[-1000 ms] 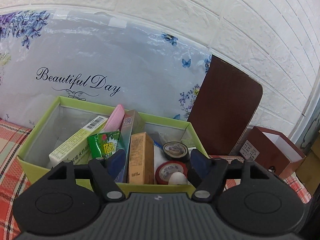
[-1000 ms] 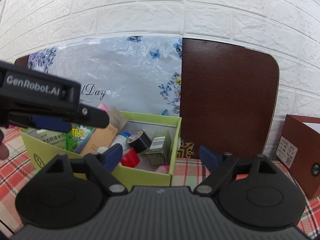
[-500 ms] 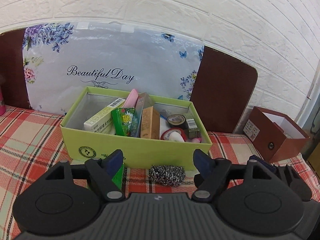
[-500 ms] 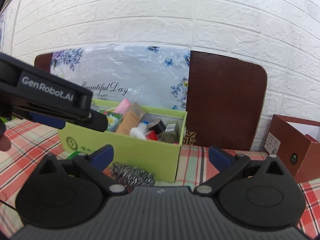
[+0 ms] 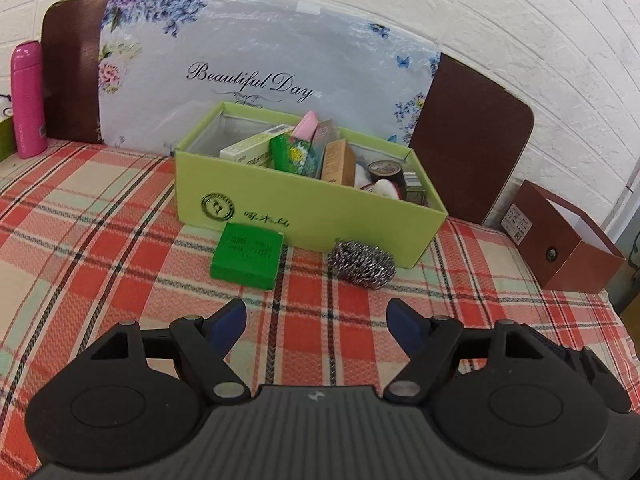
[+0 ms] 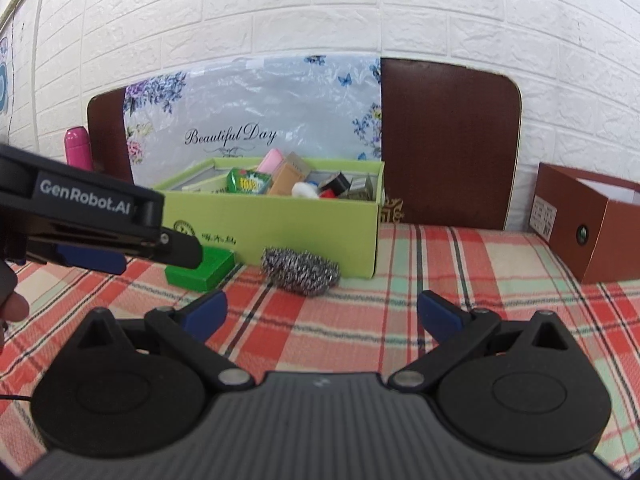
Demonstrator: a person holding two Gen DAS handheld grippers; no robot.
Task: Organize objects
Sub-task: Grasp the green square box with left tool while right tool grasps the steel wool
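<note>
Steel scrubber (image 5: 362, 264) and flat green box (image 5: 247, 256) lie just near of the lime box (image 5: 304, 216) while our left gripper (image 5: 316, 322) and right gripper (image 6: 322, 312) hang wide apart, empty.

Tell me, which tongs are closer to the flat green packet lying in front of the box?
Left. The left tongs hang open just beside the flat green packet. The right tongs sit open farther back, facing the steel scrubber.

Pink flask (image 5: 28, 98) by the wall, brown open box (image 6: 592, 220) far right.
</note>
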